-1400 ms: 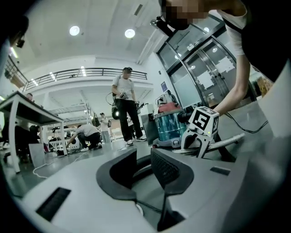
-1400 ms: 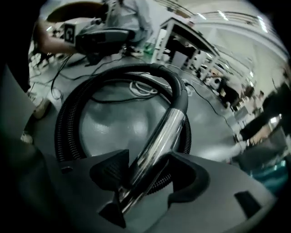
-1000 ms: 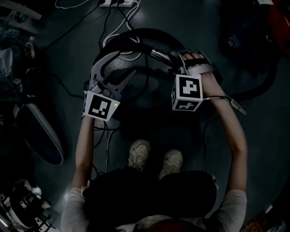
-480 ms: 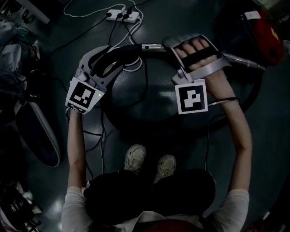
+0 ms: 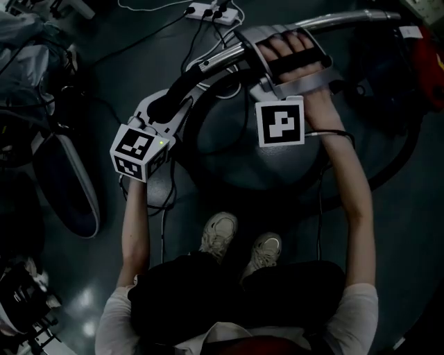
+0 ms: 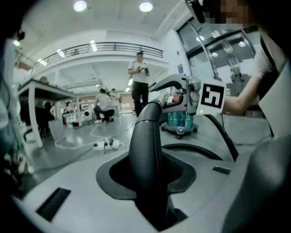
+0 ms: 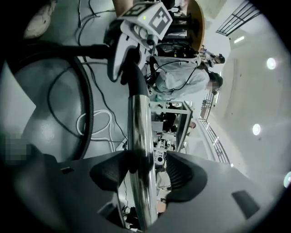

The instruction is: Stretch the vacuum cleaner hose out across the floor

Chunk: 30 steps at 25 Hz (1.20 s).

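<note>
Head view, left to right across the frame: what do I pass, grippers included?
Dark oval object on the floor → left gripper, jaws just been closing, black hose handle between them → right gripper, chrome tube between its jaws → red object at the edge.

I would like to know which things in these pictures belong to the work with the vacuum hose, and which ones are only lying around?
Belong to the job:
- ribbed black hose
- metal tube
- black handle at the tube's end

Not part of it:
- white power strip
- long grey-rimmed object on the floor
- standing person far behind
</note>
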Each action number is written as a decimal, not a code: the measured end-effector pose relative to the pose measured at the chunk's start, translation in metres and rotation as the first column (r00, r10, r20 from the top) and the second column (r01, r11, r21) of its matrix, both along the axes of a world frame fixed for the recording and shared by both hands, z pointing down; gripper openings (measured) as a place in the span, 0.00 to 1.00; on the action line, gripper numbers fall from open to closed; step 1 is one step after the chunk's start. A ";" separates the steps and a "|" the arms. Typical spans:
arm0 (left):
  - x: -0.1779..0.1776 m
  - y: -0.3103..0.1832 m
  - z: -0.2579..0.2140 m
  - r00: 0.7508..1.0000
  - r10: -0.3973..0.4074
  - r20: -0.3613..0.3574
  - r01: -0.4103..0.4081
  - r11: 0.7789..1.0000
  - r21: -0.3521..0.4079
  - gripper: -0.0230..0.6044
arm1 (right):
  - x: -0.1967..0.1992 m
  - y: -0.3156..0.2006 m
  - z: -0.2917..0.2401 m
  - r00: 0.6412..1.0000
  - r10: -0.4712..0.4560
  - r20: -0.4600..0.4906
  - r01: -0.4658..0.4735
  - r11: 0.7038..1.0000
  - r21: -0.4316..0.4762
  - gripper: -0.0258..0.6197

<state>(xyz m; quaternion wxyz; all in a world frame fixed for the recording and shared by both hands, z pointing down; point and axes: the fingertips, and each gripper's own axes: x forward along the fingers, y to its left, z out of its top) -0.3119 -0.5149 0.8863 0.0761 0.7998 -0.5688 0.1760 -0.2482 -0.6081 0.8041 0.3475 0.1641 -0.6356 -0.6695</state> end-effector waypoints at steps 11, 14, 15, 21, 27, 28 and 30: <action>0.022 0.080 0.163 0.944 -0.313 -0.103 0.184 0.759 -0.624 0.36 | -0.066 0.045 0.192 0.987 -0.145 -0.068 0.126 0.966 -0.225 0.44; 0.008 0.090 0.186 0.928 -0.369 -0.053 0.246 0.712 -0.658 0.36 | -0.058 0.048 0.197 0.993 -0.118 -0.028 0.107 0.957 -0.268 0.44; 0.005 0.089 0.188 0.913 -0.394 -0.102 0.247 0.735 -0.631 0.36 | -0.049 0.044 0.198 0.995 -0.090 -0.051 0.073 0.958 -0.277 0.44; -0.057 0.084 0.142 0.829 -0.538 0.153 0.558 0.813 -0.164 0.36 | -0.005 0.026 0.202 0.994 0.092 -0.059 -0.109 0.837 -0.536 0.44; -0.029 0.044 0.082 0.920 -0.392 -0.001 0.392 0.920 -0.023 0.36 | 0.017 0.019 0.164 0.877 0.453 0.161 -0.005 0.345 -0.939 0.44; -0.020 0.035 0.080 0.937 -0.349 0.005 0.349 0.937 -0.006 0.36 | 0.029 0.016 0.158 0.833 0.526 0.170 0.032 0.261 -0.965 0.44; 0.005 0.019 0.080 0.971 -0.230 0.067 0.229 0.973 0.021 0.36 | 0.069 0.004 0.155 0.730 0.663 0.167 0.073 0.168 -0.983 0.44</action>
